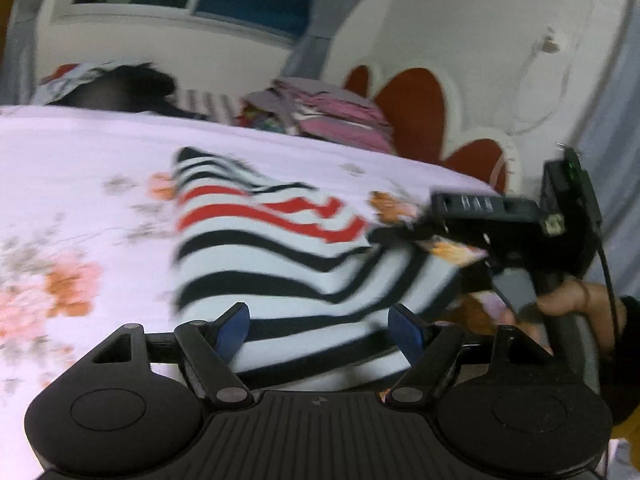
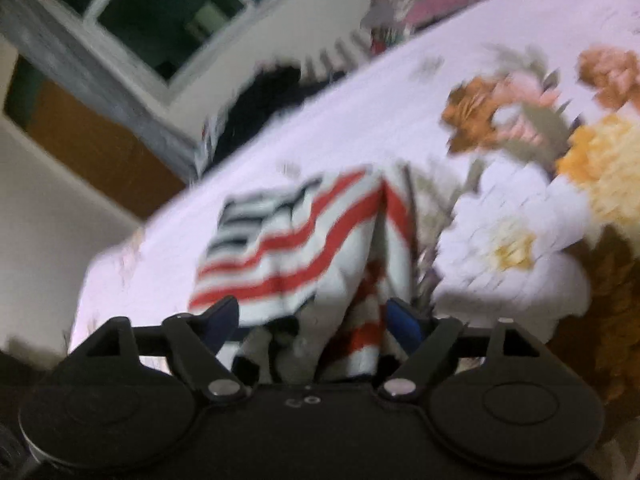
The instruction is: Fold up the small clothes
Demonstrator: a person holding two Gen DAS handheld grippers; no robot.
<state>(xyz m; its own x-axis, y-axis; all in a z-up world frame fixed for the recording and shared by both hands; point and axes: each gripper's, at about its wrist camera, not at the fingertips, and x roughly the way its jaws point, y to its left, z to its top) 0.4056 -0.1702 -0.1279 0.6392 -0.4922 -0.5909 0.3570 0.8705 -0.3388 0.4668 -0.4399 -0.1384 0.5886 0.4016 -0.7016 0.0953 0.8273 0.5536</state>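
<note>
Plainly spread on the floral bedsheet (image 1: 100, 168): striped garment (image 1: 280, 248), black, red and white bands, partly folded over. Left gripper (image 1: 320, 326) just above its near edge, blue fingers (image 1: 234, 326) wide apart, clamping nothing. Right gripper (image 2: 316, 320) likewise spread, rumpled striped cloth lying loose between its fingers (image 2: 404, 320). Beyond, pink clothes pile (image 1: 340, 116) near red headboard (image 1: 412, 108)

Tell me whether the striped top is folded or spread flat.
Folded, loosely: the striped top has one layer lapped over another on the bedsheet, with rumpled edges. Not a neat finished fold.
</note>
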